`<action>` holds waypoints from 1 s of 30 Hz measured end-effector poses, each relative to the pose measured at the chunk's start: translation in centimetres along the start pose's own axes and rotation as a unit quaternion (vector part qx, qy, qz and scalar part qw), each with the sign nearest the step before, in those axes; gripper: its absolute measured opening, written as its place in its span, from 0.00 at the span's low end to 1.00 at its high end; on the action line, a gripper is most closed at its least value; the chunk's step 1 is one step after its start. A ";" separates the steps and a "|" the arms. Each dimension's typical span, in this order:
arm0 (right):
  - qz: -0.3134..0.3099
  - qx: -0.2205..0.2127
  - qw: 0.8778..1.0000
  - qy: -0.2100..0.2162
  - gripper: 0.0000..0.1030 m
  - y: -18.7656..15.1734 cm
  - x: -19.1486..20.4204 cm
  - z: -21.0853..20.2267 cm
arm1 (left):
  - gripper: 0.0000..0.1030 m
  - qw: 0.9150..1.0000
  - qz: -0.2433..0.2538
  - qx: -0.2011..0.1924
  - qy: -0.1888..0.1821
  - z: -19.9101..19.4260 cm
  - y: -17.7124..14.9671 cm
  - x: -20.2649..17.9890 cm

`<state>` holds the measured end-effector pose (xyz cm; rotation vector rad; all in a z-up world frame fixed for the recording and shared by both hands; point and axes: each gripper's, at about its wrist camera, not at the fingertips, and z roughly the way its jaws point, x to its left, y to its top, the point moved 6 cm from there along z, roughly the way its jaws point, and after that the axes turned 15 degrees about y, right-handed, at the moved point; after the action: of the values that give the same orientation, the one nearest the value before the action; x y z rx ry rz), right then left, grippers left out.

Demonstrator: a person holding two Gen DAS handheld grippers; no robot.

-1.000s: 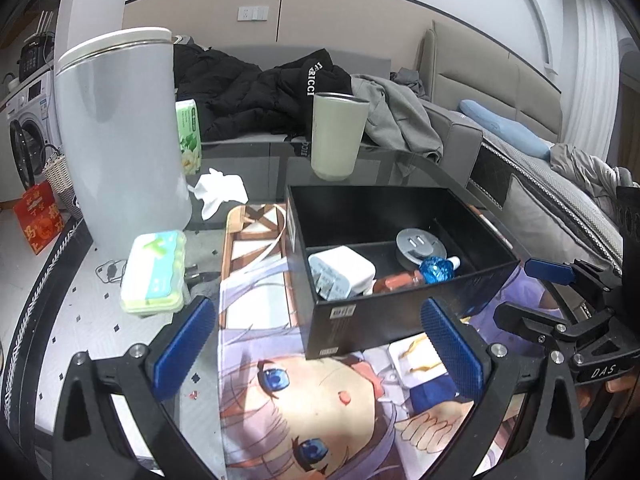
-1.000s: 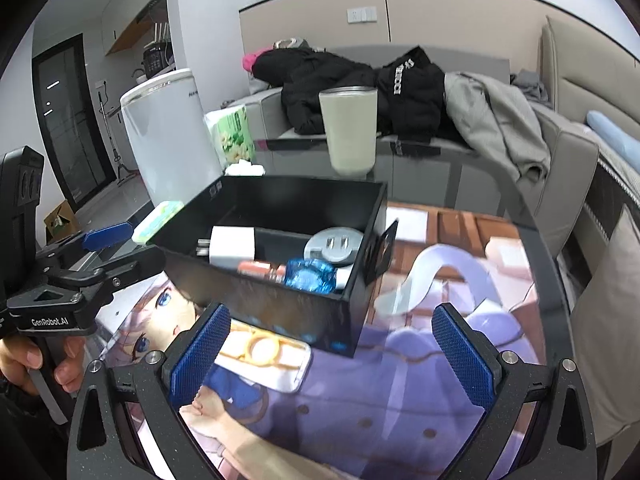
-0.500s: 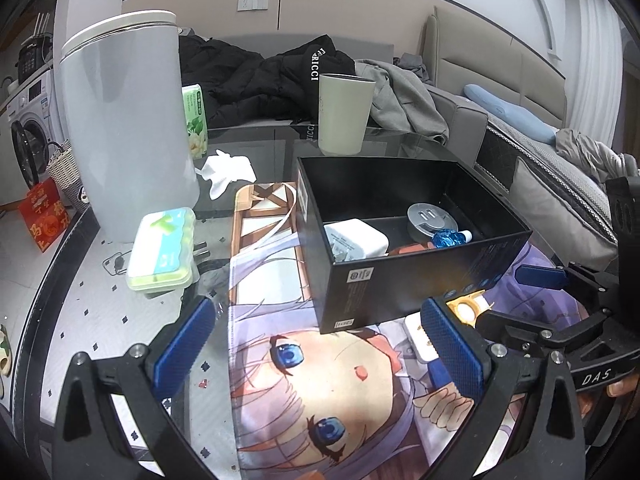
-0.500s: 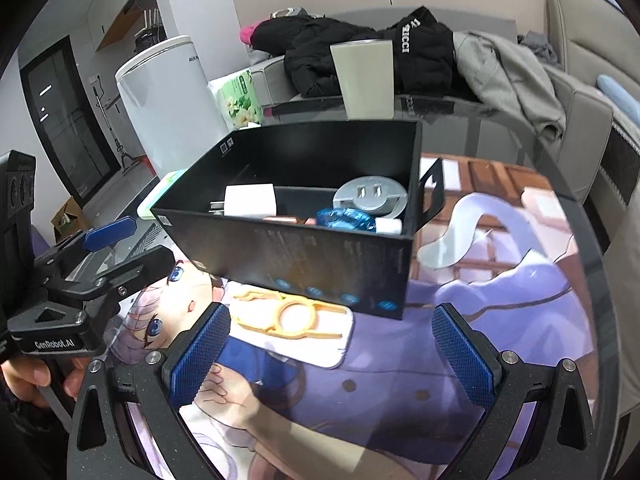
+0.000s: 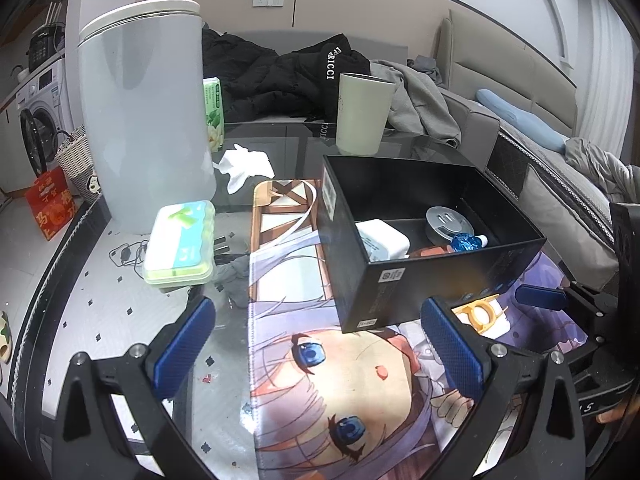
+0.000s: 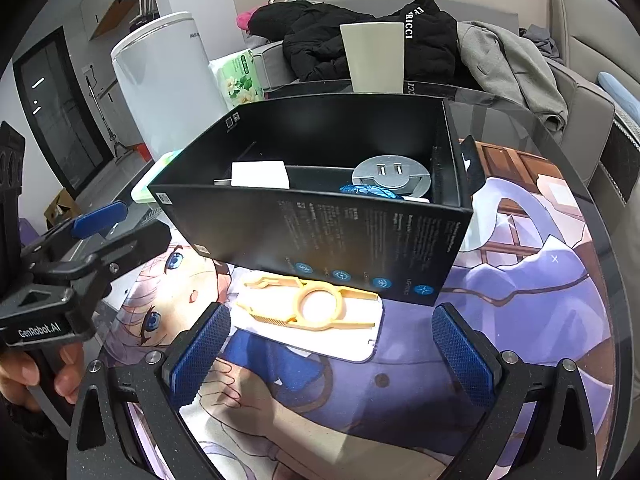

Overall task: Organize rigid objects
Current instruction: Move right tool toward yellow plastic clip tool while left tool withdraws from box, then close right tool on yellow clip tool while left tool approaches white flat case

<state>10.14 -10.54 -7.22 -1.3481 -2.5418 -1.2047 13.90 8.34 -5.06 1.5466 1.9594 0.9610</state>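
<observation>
Yellow plastic tool (image 6: 316,305) lay on a white card just ahead of the right gripper (image 6: 330,354), between its released, empty jaws and the black box (image 6: 320,236), long axis running across the gap. The left gripper (image 5: 316,344), also spread wide and empty, sat farther off; its view showed only the tool's tip past the box corner.

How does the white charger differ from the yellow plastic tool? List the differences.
The white charger is a solid block; the yellow tool is flat with an open ring. The charger lies inside the black box; the tool lies outside on a white card. Neither is held by a gripper.
</observation>
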 end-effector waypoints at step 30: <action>0.008 0.021 0.999 -0.032 0.99 0.1 0.5 1.7 | 1.00 1.000 0.014 0.022 -0.002 0.6 -0.8 0.2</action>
<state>10.46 -9.10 -8.13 -1.4187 -2.5781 -1.1174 13.75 8.58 -6.06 1.6038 1.9726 0.9308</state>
